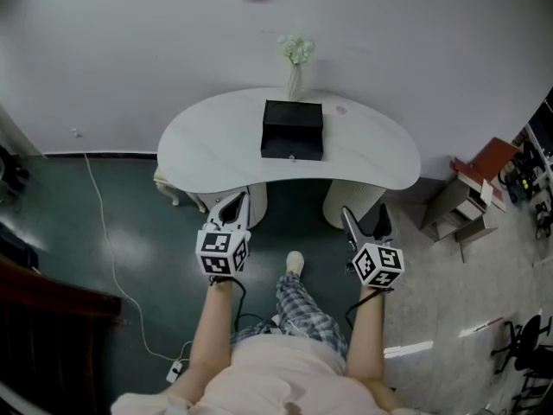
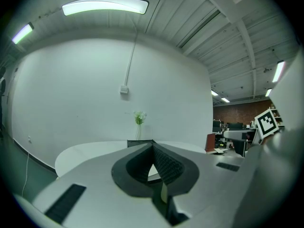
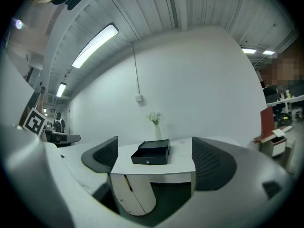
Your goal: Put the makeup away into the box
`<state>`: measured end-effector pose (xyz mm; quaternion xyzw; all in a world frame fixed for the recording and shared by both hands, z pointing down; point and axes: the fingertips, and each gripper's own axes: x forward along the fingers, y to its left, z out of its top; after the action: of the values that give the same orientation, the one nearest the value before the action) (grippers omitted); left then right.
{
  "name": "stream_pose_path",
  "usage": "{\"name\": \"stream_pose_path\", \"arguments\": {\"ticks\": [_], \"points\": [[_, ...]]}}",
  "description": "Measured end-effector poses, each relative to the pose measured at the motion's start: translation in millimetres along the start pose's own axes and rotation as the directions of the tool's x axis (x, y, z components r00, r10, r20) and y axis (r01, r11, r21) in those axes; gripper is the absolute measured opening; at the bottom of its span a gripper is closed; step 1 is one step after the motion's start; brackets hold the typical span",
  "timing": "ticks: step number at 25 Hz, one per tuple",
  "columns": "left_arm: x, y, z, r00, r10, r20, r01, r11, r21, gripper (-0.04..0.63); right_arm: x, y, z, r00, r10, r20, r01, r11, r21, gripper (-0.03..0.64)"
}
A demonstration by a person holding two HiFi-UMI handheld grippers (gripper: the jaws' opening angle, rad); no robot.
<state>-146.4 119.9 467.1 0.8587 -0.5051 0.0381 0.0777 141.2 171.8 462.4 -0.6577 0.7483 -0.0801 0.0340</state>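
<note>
White kidney-shaped table point(image 1: 380, 158) across the upper centre of the head view. At its middle, black box point(image 1: 292, 130): square, matte, open on top, interior too dark to read. Lower centre: left gripper point(image 1: 235, 202) pinched together on nothing, right gripper point(image 1: 365, 220) spread apart, empty. Behind box, slim vase point(image 1: 295, 80) of pale flowers.

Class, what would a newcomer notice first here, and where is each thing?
A black box sits at the middle of a white curved table, with a vase of flowers behind it by the wall. Nearer, the left gripper is shut and the right gripper open, both empty.
</note>
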Motion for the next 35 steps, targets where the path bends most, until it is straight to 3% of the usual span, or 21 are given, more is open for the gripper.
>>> {"name": "stream_pose_path", "arguments": {"ticks": [7,16,35], "points": [[43,14,9,1.000,0.001,0.008,-0.001,1.000,0.008,0.025,45,-12,8,1.000,0.011,0.011,-0.011,1.000,-0.011,0.477],[127,54,38,0.999,0.044,0.032,-0.045,0.999,0.010,0.025,148,-41,26,0.999,0.030,0.015,-0.029,0.999,-0.012,0.477],[333,116,62,0.997,0.073,-0.030,-0.073,0.997,-0.014,0.025,367,-104,26,0.992,0.071,-0.105,-0.073,0.997,-0.019,0.477]]}}
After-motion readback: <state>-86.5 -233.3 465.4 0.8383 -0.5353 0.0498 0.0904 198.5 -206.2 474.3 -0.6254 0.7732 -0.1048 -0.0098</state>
